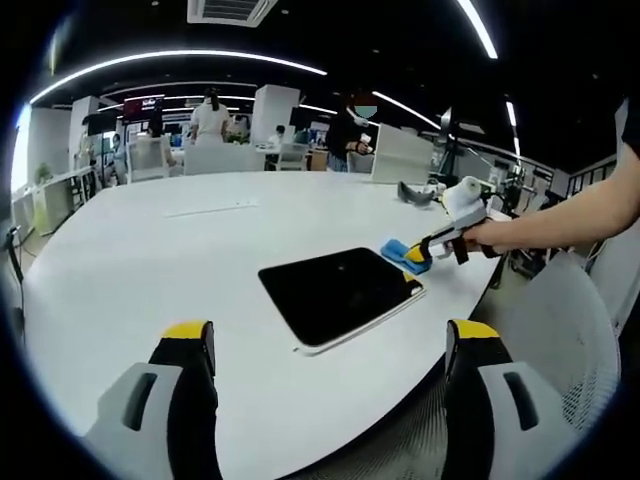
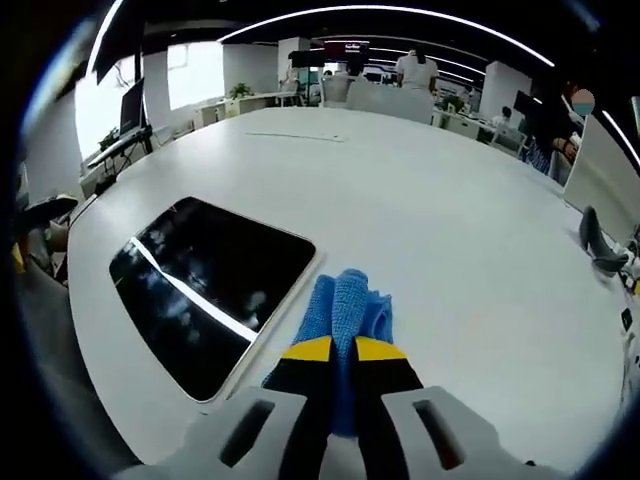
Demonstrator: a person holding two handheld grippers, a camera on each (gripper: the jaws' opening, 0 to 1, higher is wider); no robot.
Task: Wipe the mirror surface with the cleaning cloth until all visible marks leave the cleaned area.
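Here, the right gripper point(image 2: 333, 350) pinches the blue cleaning cloth point(image 2: 345, 305) just beside the mirror point(image 2: 205, 285), which lies flat near the white table's point(image 2: 440, 210) edge. The left gripper point(image 1: 330, 345) hangs spread and empty. The risk — a thin pinch could let the cloth slip, or a push could slide the mirror. The left gripper view adds the person's forearm point(image 1: 570, 225) — the right gripper view, a ceiling light reflected in the glass.

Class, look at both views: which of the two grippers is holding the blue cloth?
The right gripper: its yellow-tipped jaws are shut on the blue cloth beside the mirror. The left gripper is open, holding nothing.
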